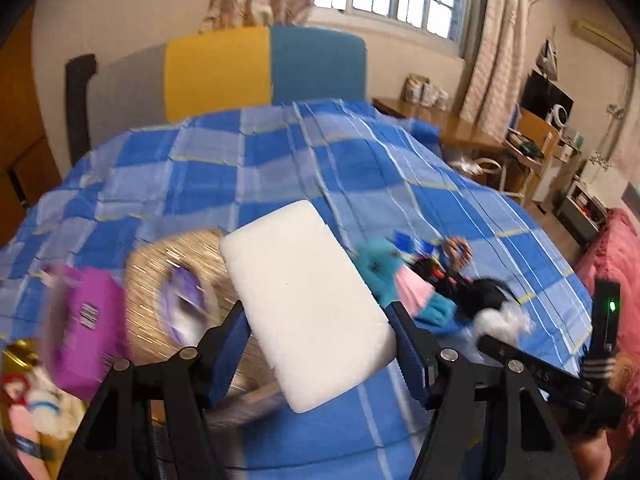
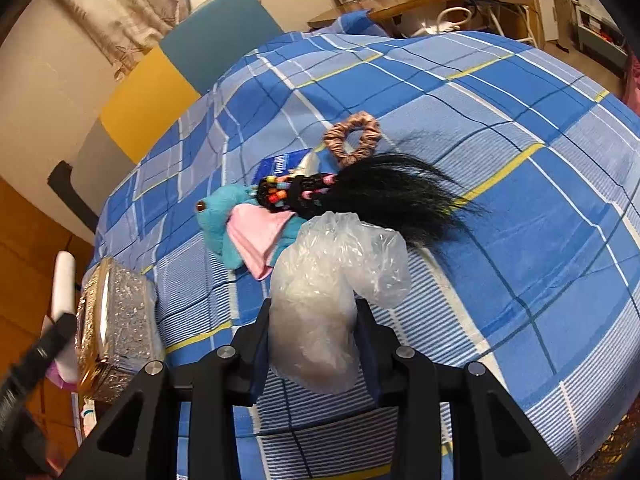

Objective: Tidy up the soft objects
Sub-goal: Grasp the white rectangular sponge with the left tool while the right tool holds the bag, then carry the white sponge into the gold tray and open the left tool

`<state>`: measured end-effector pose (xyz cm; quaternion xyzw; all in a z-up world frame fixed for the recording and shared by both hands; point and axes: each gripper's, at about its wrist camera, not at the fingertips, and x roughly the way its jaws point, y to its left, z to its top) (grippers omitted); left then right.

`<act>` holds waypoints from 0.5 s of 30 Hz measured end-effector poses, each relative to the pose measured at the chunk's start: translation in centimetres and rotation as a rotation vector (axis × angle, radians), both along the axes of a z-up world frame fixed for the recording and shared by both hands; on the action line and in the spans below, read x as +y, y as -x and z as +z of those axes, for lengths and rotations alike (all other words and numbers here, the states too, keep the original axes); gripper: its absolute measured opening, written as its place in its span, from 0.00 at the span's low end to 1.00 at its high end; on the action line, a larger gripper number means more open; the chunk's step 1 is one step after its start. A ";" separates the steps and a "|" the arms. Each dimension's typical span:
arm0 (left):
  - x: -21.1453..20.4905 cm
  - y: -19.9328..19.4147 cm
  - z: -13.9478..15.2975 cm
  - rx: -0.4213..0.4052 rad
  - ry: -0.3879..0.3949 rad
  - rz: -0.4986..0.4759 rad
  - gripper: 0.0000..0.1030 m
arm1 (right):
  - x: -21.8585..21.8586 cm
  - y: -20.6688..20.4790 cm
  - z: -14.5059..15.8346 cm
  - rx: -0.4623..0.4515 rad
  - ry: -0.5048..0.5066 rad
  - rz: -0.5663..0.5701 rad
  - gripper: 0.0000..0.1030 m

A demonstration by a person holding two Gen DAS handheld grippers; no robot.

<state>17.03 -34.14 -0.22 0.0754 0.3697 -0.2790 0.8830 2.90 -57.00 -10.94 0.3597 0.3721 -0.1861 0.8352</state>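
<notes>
My left gripper [image 1: 320, 334] is shut on a white sponge block [image 1: 306, 300] and holds it above the blue checked bed cover [image 1: 248, 168], beside a glittery gold basket [image 1: 160, 280]. My right gripper [image 2: 314, 332] is shut on a clear plastic bag of white stuffing [image 2: 332, 280], just above the cover [image 2: 520, 208]. Beyond it lie a blue and pink plush toy [image 2: 236, 224], a black hair tuft with a beaded band [image 2: 384, 196] and a tan scrunchie [image 2: 352, 138]. The plush [image 1: 384, 276] and the right gripper with the bag [image 1: 504, 320] also show in the left wrist view.
A purple box [image 1: 88, 320] lies left of the gold basket, which also shows in the right wrist view [image 2: 116, 320]. A small blue packet [image 2: 280, 166] lies behind the plush. A yellow and teal headboard [image 1: 264, 68] stands at the far end. A wooden desk [image 1: 440, 120] stands at the right.
</notes>
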 end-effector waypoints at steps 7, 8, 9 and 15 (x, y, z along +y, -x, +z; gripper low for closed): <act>6.1 -3.8 3.6 -0.041 0.039 0.082 0.67 | 1.2 -0.6 1.0 -0.021 0.068 0.048 0.36; 7.2 -4.3 4.1 -0.049 0.043 0.095 0.67 | 1.4 -0.6 1.2 -0.025 0.077 0.054 0.36; 7.9 -4.6 4.4 -0.052 0.047 0.106 0.67 | 1.4 -0.6 1.2 -0.029 0.079 0.057 0.36; 14.1 -5.9 5.6 -0.076 0.064 0.168 0.68 | 1.9 -0.9 1.5 -0.028 0.105 0.073 0.36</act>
